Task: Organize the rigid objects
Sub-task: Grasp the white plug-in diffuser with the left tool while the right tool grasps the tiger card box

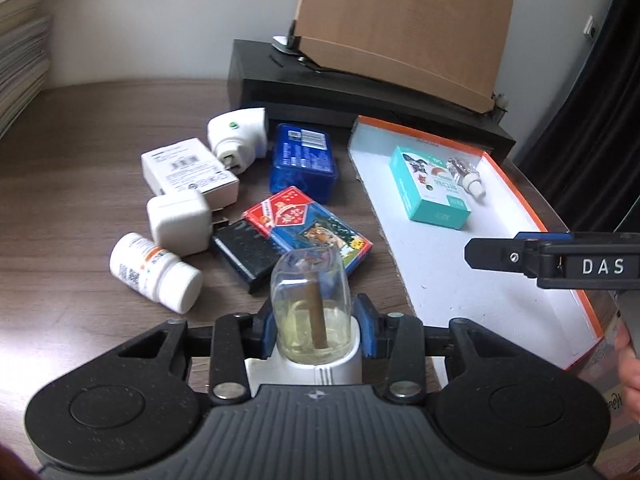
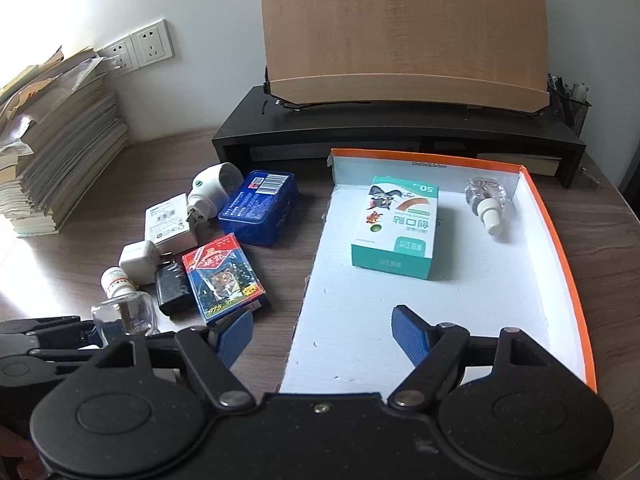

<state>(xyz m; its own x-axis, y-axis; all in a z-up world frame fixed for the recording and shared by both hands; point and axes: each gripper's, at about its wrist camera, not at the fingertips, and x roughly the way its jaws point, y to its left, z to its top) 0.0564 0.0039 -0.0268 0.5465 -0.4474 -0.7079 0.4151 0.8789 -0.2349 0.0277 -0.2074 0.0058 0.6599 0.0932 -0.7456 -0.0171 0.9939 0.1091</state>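
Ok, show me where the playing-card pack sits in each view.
Left wrist: the playing-card pack lies centre, just beyond the held glass bottle.
Right wrist: the pack lies left of centre, near the right gripper.
Shared landmark: the blue tin behind it.

A home office or study corner: a wood-grain desk (image 2: 100, 280) stands against a plain white wall with two wall sockets (image 2: 138, 50). A tall stack of papers and booklets (image 2: 60, 152) leans at the desk's left edge, a black monitor riser (image 2: 400, 128) carries a wooden book stand (image 2: 404, 28), and a mesh pen holder (image 2: 568, 104) sits at its right end
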